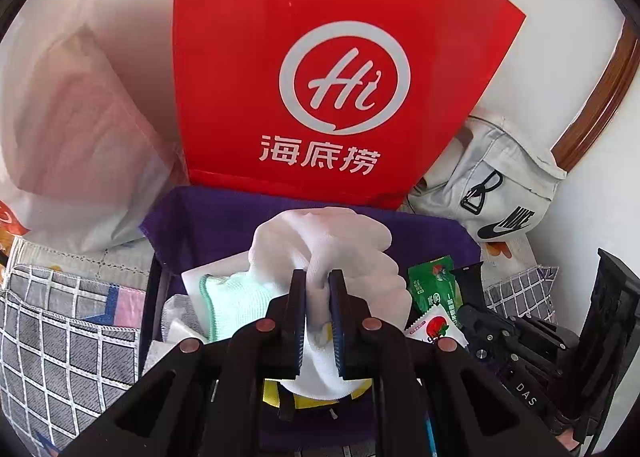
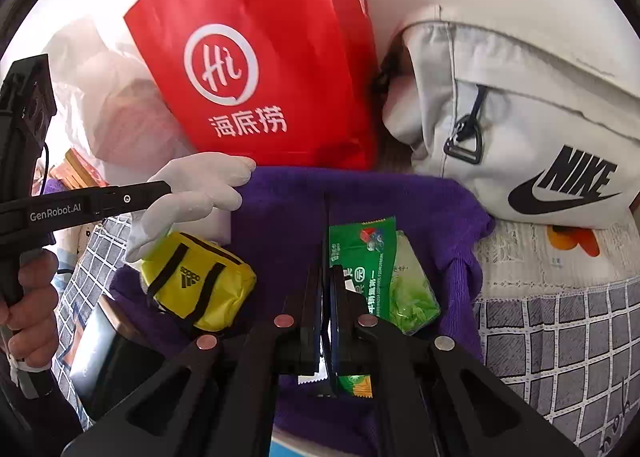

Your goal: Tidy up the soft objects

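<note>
My left gripper [image 1: 318, 275] is shut on a white glove [image 1: 320, 241], which bulges above its fingertips. The right wrist view shows the glove [image 2: 192, 193] hanging from that gripper [image 2: 166, 189] over a purple cloth-lined box [image 2: 360, 185]. Under it lie a small yellow bag [image 2: 200, 281] and a white glove with a mint edge [image 1: 236, 297]. My right gripper [image 2: 326, 271] is shut. A thin white packet edge shows between its jaws and a green snack packet [image 2: 360, 253] lies against its right finger. The left wrist view shows the green packet [image 1: 432, 285] and a red-and-white packet [image 1: 436, 329] at that gripper [image 1: 470, 281].
A red paper bag [image 2: 248, 57] stands behind the box, with a white plastic bag [image 1: 72, 117] to its left and a grey Nike bag [image 2: 520, 117] to its right. Checked grey cloth [image 1: 60, 337] covers the surface on both sides. A person's hand [image 2: 28, 297] grips the left tool.
</note>
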`<state>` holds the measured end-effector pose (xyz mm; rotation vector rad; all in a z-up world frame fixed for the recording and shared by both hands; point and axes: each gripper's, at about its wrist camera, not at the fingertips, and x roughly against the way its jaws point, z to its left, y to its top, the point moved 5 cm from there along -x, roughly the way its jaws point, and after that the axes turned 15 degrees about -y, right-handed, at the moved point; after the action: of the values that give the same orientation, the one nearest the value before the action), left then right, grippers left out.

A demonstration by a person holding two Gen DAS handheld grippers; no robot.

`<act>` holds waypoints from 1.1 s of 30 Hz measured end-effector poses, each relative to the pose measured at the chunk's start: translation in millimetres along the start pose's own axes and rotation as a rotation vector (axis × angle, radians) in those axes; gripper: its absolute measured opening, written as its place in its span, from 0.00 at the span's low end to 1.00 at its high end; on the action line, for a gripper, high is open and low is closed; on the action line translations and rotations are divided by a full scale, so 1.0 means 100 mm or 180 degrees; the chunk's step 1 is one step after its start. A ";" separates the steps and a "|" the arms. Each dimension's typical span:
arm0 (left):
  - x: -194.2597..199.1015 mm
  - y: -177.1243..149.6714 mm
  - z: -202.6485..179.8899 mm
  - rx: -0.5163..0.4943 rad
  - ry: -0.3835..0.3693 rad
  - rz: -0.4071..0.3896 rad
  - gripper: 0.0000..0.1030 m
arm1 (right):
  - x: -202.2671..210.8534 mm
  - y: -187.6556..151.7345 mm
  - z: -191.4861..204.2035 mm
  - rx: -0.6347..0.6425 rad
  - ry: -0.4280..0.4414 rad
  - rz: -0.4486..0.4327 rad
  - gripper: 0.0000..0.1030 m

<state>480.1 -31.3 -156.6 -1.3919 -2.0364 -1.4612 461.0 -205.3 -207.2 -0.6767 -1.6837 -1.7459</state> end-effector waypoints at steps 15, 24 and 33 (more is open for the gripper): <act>-0.17 -0.10 0.06 0.0044 -0.0236 0.0140 0.19 | -0.19 -0.07 -0.08 -0.0090 -0.0027 0.0196 0.07; 0.03 -0.13 -0.06 -0.0059 -0.0143 0.0140 0.45 | 0.17 -0.02 -0.11 -0.0072 -0.0207 -0.0024 0.34; 0.64 -0.33 -0.39 -0.0230 -0.0010 -0.0035 0.58 | 0.85 -0.11 -0.09 -0.0162 -0.0343 -0.0169 0.69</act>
<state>410.4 -30.4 -114.8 -1.4136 -2.0149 -1.5526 395.4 -220.6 -153.7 -0.7678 -1.7488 -1.8238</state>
